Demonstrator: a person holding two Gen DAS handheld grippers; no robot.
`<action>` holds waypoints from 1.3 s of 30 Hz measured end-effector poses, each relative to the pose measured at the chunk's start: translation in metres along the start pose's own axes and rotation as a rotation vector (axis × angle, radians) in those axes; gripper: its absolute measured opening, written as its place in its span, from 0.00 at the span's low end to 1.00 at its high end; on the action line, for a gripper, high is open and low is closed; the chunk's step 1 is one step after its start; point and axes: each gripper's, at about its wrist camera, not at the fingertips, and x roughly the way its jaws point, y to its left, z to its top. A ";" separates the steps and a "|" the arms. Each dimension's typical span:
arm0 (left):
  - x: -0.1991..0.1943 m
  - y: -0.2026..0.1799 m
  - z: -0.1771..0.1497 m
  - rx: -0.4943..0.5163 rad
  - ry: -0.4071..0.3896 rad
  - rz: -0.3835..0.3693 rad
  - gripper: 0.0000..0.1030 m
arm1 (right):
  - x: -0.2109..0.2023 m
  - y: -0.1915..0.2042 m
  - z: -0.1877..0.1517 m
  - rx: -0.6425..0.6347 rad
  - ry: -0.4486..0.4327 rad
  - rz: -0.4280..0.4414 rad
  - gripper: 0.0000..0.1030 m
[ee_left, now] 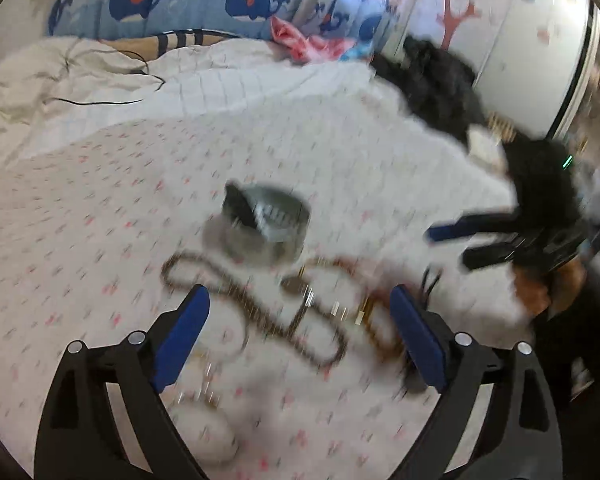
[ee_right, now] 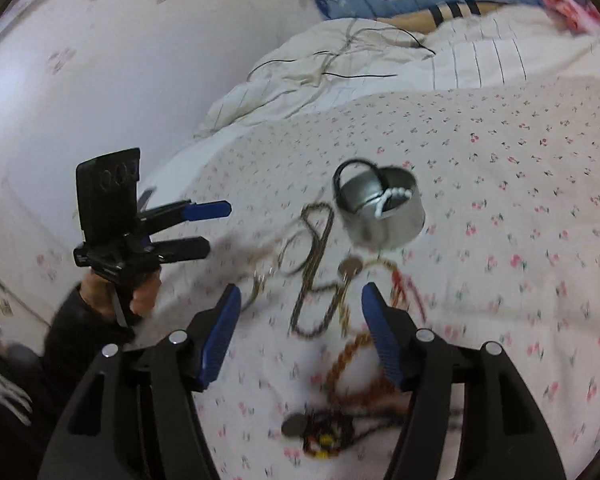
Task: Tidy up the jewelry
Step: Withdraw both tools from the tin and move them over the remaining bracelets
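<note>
In the left wrist view, the left tool (ee_left: 300, 312) hangs over the bed (ee_left: 100, 208) with its blue pads spread wide apart and nothing pinched between them. Below the gap lies a dark beaded chain (ee_left: 260, 312), looped on the cherry-print sheet and blurred by motion. Just beside it to the right is a reddish-brown cord (ee_left: 380, 332) with some gold pieces, too smeared to make out. A round flat pendant (ee_left: 294, 285) sits between the chain and the metal tin (ee_left: 260, 226). The tin stands a little farther up the sheet, round and open at the top, with a black band and something pale inside it.

In the right wrist view, the right tool (ee_right: 300, 312) also stands with its pads apart, gripping nothing, over the same spread of jewelry. Close to the camera, between its arms, lies a tangled dark necklace (ee_right: 320, 434) with yellow beads and a second round disc (ee_right: 294, 426). The left tool shows at the left edge there, held in a hand (ee_right: 140, 296) with a dark sleeve.

Beyond the tin is a rumpled white quilt (ee_left: 60, 80) crossed by a thin black cable (ee_left: 96, 101). Farthest off is a blue whale-print pad (ee_left: 188, 4) along the wall.
</note>
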 end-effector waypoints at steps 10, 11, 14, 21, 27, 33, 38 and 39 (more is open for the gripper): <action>0.008 -0.032 -0.053 0.082 0.074 0.095 0.88 | 0.024 0.014 -0.032 -0.126 0.073 -0.042 0.60; 0.010 -0.033 -0.055 0.078 0.076 0.085 0.88 | 0.026 0.014 -0.034 -0.136 0.087 -0.044 0.59; 0.016 -0.032 -0.062 0.071 0.092 0.070 0.88 | 0.032 0.017 -0.040 -0.177 0.139 -0.060 0.59; -0.001 -0.005 -0.089 0.015 0.164 0.091 0.88 | 0.042 0.026 -0.050 -0.235 0.214 -0.054 0.59; 0.004 0.009 -0.102 -0.030 0.203 0.060 0.88 | 0.035 0.010 -0.047 -0.173 0.208 -0.067 0.60; 0.020 0.003 -0.094 0.023 0.223 0.054 0.88 | 0.050 0.007 -0.035 -0.200 0.220 -0.033 0.59; 0.027 0.015 -0.092 0.000 0.242 0.026 0.88 | 0.066 0.005 -0.023 -0.238 0.244 -0.037 0.59; 0.028 0.018 -0.093 -0.008 0.250 0.025 0.88 | 0.068 0.006 -0.021 -0.245 0.245 -0.034 0.59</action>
